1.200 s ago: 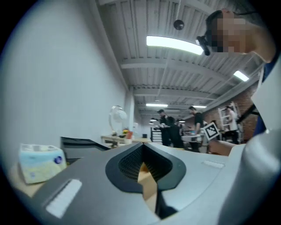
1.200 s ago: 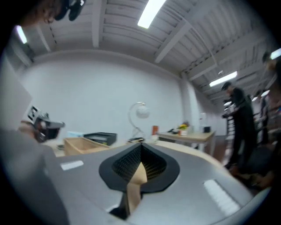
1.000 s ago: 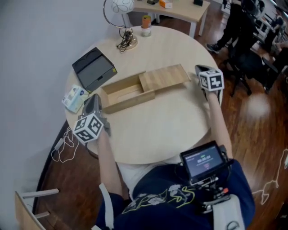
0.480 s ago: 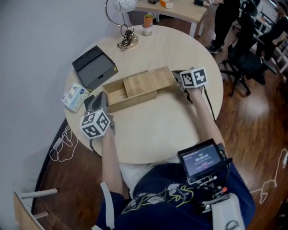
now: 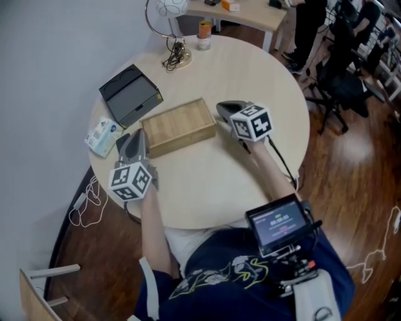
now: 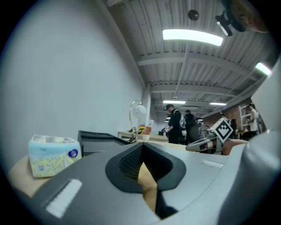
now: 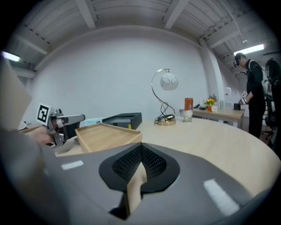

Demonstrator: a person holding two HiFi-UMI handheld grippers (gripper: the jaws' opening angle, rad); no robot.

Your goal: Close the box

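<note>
On the round table (image 5: pixel 250 182), a flat wooden box (image 5: pixel 178 127) lies near the middle, a bit to the left. Its wooden lid sits right over the top, and I see no gap, so the box looks closed or very close to it.

The left gripper (image 5: pixel 133 141) is at the left end of the box. Its jaws are pressed together and hold nothing. The right gripper (image 5: pixel 224 110) is at the right end. Its jaws are together too, with nothing in them. I cannot tell if either tip really touches the wood.

To end this step well, I think the left gripper should keep its end from sliding. The right gripper should then push the lid softly along the box until both ends line up. Push flat and slow, or the whole box may skid or turn.

Behind the box is a black case (image 5: pixel 130 95). A pack of tissues (image 5: pixel 101 135) lies just beside the left gripper, close enough to get bumped. A lamp with a round white ball (image 5: pixel 170 12) and a small orange cup (image 5: pixel 203 30) stand at the far edge, well out of the way. Nothing lies on the lid.
</note>
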